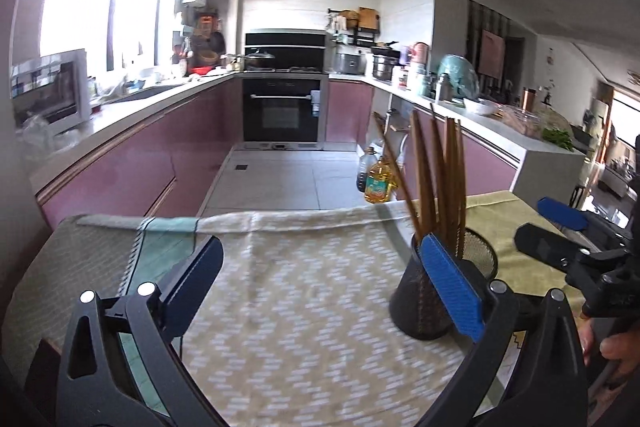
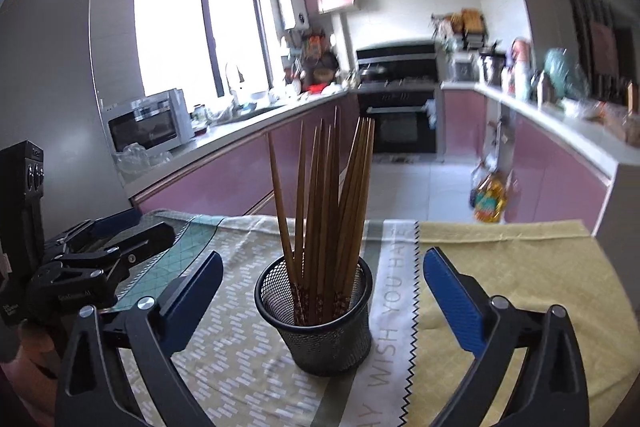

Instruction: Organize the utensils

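A: Where is the cup (image 2: 316, 311) seen relative to the right gripper (image 2: 322, 287)?

B: It is seen standing upright on the cloth (image 2: 248, 355), between the two fingers and apart from both. The chopsticks (image 2: 328, 195) are held inside it, fanned upward.

A: And how are the jaws set?

B: They are spread wide; nothing is gripped or touched by them.

A: What is shown for the left gripper (image 1: 320, 275)?

B: Its jaws are likewise opened wide and nothing is held. The cup is found off to its right side, partly hidden behind the right blue finger (image 1: 452, 291); whether contact is made there cannot be told.
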Available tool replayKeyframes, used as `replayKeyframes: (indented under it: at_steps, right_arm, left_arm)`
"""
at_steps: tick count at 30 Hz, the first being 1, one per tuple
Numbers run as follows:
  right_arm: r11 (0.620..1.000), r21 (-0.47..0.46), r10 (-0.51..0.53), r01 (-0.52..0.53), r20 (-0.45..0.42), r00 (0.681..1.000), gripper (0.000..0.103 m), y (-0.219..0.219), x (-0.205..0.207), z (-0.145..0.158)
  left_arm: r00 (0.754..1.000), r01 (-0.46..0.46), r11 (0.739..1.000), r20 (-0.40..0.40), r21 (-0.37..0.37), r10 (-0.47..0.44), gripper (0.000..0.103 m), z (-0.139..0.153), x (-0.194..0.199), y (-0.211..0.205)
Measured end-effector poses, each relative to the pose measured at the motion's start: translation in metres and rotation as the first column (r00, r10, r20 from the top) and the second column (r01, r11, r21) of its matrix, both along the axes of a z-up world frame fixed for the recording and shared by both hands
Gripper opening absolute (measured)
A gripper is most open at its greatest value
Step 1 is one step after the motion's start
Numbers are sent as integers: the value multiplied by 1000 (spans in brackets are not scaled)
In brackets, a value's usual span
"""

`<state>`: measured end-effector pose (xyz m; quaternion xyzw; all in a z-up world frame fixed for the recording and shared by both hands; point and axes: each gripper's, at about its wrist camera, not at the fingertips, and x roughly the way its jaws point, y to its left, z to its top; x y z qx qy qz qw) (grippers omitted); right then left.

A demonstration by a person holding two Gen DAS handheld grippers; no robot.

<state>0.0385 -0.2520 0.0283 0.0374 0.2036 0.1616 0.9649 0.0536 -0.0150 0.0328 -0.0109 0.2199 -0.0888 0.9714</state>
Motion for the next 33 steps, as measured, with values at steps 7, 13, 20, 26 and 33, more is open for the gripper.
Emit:
replayKeyframes:
  at_steps: [7, 13, 20, 26, 33]
  right_arm:
    - [998, -20, -54, 56, 81, 995, 97, 11, -27, -8]
    - [995, -31, -85, 90, 135, 987, 97, 21, -47, -13]
    - [995, -37, -90, 97, 147, 985, 97, 30, -56, -10]
    - [994, -27, -98, 103, 148, 984, 97, 31, -60, -9]
    - [994, -27, -101, 106, 155, 983, 97, 32, -64, -8]
  left_arm:
    - [993, -99, 995, 63, 10, 98, 98, -4, -32, 19]
    - [982, -143, 990, 128, 8, 141, 98, 1, -53, 26]
    - [974, -148, 989, 171, -2, 146, 98, 2, -72, 29]
    - [970, -145, 989, 199, 0, 142, 98, 5, -83, 29]
    - [965, -152, 988, 215, 3, 148, 98, 6, -92, 31]
